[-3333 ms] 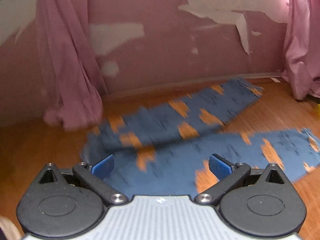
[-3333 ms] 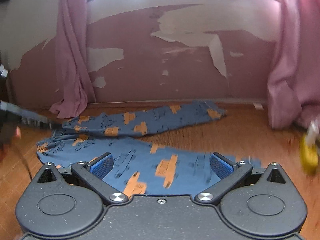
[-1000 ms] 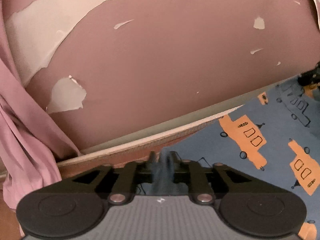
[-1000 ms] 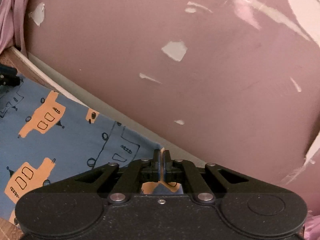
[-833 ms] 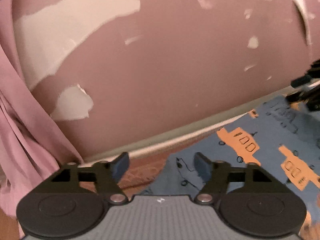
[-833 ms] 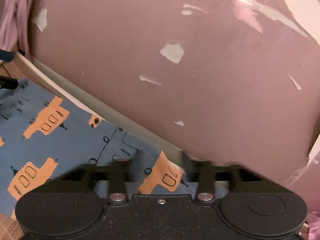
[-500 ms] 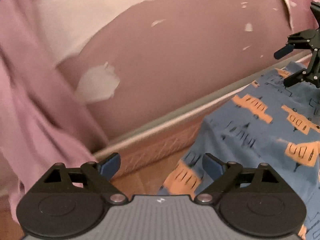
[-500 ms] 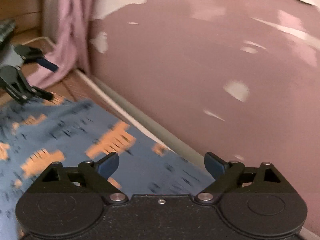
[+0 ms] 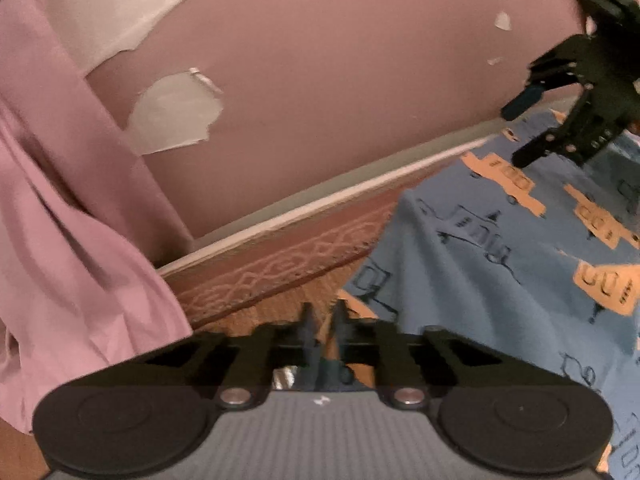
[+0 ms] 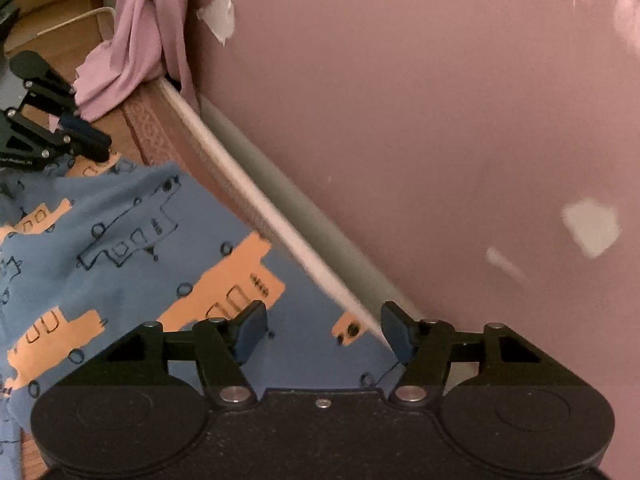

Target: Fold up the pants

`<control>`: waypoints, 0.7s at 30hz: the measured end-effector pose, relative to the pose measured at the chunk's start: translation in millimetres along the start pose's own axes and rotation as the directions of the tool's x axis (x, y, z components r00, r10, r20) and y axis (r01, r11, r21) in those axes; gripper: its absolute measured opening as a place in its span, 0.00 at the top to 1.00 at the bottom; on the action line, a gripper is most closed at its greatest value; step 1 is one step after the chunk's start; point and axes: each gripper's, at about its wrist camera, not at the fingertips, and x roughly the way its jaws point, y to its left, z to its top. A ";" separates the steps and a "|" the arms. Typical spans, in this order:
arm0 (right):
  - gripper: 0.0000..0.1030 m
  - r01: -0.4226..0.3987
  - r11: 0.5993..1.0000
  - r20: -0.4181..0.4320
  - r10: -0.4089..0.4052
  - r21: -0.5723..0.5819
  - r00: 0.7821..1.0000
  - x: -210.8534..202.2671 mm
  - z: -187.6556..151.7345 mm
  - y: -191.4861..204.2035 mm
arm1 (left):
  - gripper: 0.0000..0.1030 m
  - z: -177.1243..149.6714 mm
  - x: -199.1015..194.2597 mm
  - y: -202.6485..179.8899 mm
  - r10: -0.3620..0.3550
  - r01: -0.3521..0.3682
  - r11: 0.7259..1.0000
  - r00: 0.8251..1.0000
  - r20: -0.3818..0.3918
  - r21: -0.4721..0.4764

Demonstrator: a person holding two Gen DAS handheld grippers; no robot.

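Blue pants [image 9: 500,260] printed with orange trucks lie spread on the wood floor by the wall, also seen in the right wrist view [image 10: 132,272]. My left gripper [image 9: 322,320] sits at their near left corner, fingers drawn almost together with dark blue cloth showing between them. In the right wrist view, the left gripper [image 10: 90,142] rests at that same corner. My right gripper [image 10: 324,332] is open just above the pants' edge along the baseboard, holding nothing. From the left wrist view, the right gripper [image 9: 516,134] hovers open over the far end of the cloth.
A pink curtain [image 9: 68,240] hangs to the floor left of the pants, bunched in the corner [image 10: 136,40]. The pink wall with peeled patches [image 9: 172,116] and its baseboard [image 10: 280,232] run right beside the cloth. A white cable [image 10: 72,20] lies on the floor.
A second ago both grippers were shut on the pants; both let go and opened. Since half a second ago the left fingers have drawn together at the corner. The right stays open.
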 end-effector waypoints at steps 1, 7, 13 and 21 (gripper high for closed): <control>0.37 -0.006 1.000 0.004 0.006 0.013 1.000 0.1 -0.3 -2.0 | 0.98 0.1 -0.3 -3.0 0.002 -0.002 1.000 1.000 -0.003 0.008; 0.54 -0.069 0.995 0.005 0.068 0.076 0.998 -0.3 -3.8 -8.4 | 1.00 -4.2 -2.0 0.4 0.020 -0.019 0.999 1.000 0.013 -0.036; 0.63 -0.071 0.985 0.032 0.066 0.156 0.997 -3.2 -4.5 -22.3 | 1.00 -5.8 -6.2 -2.2 0.086 -0.085 0.996 0.996 0.035 -0.032; 0.45 -0.079 0.989 -0.002 0.080 0.127 0.997 5.4 -4.6 -20.0 | 1.00 -8.5 -11.6 -4.4 0.134 -0.132 0.991 0.989 0.059 -0.038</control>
